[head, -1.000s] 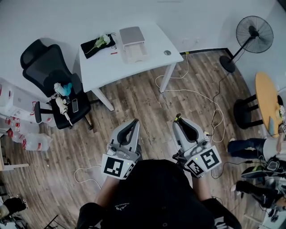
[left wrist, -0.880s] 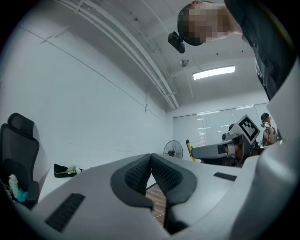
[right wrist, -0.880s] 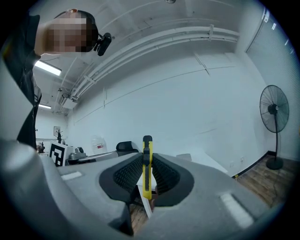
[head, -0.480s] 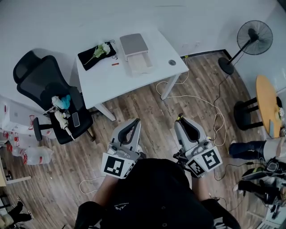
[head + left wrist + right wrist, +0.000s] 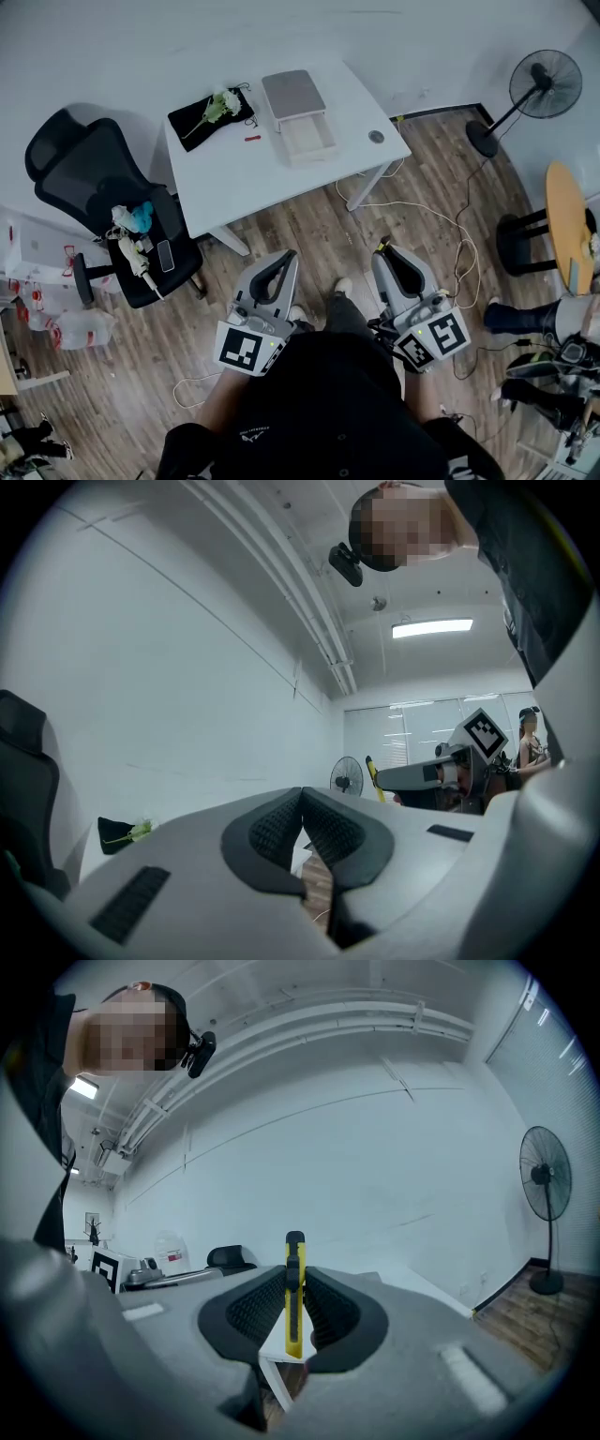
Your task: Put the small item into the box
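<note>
A white table [image 5: 234, 178] stands ahead on the wood floor. On it lies an open box [image 5: 298, 120] with its grey lid tipped back, beside a black cloth with a flower [image 5: 211, 111], a small red item [image 5: 251, 138] and a round disc [image 5: 376, 137]. My right gripper [image 5: 383, 248] [image 5: 294, 1283] is shut on a yellow utility knife [image 5: 294, 1302] standing upright between the pads. My left gripper [image 5: 284, 255] [image 5: 302, 803] is shut with nothing in it. Both are held low in front of my body, well short of the table.
A black office chair [image 5: 94, 178] holding a phone and toys stands left of the table. Cables [image 5: 427, 206] run over the floor to the right. A fan [image 5: 548, 80], a stool [image 5: 525, 239] and a round wooden table [image 5: 567, 211] stand at right, near a seated person [image 5: 530, 314].
The table and box have drifted lower and rightward in the head view as I step toward them. A foot now shows between the grippers. Both grippers keep their hold and pose.
</note>
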Motion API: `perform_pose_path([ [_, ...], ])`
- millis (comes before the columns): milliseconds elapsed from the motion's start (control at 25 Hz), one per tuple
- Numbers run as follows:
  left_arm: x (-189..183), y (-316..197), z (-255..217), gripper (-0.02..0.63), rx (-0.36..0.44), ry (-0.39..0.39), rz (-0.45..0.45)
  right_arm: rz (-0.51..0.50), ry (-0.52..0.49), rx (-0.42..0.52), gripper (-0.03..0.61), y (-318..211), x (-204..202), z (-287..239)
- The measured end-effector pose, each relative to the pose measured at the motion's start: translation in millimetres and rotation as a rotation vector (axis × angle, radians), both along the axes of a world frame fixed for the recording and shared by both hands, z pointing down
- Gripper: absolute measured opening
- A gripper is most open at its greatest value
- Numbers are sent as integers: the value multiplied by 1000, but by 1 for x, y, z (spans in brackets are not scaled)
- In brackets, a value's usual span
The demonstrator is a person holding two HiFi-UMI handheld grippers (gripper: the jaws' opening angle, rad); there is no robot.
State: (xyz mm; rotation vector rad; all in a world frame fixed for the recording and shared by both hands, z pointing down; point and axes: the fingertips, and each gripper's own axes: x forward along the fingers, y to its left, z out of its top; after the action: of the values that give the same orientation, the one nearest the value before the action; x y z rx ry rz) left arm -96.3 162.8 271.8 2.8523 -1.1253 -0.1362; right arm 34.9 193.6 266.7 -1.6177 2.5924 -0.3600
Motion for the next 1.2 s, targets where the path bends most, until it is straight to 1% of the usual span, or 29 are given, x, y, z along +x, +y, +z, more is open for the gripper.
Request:
perform_pose_path([
  [240,-9,-28,3,5,3,-9,-53,-26,-18,-10,69,-36,6,6],
  [480,-15,-70,8,5,10,-12,-140,-96,-24,6,69,-91,8,8],
  [720,-1,-129,12,5,5,-34,-182,-153,-29,3,67,-163,18,9],
  [840,8,-158,11,5,-10,-22,-214,-183,-30,-7,69,-198,27,11],
  [1000,19,-192,13,5,-23,-49,-261,-234,-32,-16,69,-240,39,11],
  [1120,27,-218,8,5,-13,-45,-302,-269,-37,-25,69,-273,46,13],
  [1200,32,-234,1,5,11,-33,-330,-297,-41,-29,67,-294,50,13],
])
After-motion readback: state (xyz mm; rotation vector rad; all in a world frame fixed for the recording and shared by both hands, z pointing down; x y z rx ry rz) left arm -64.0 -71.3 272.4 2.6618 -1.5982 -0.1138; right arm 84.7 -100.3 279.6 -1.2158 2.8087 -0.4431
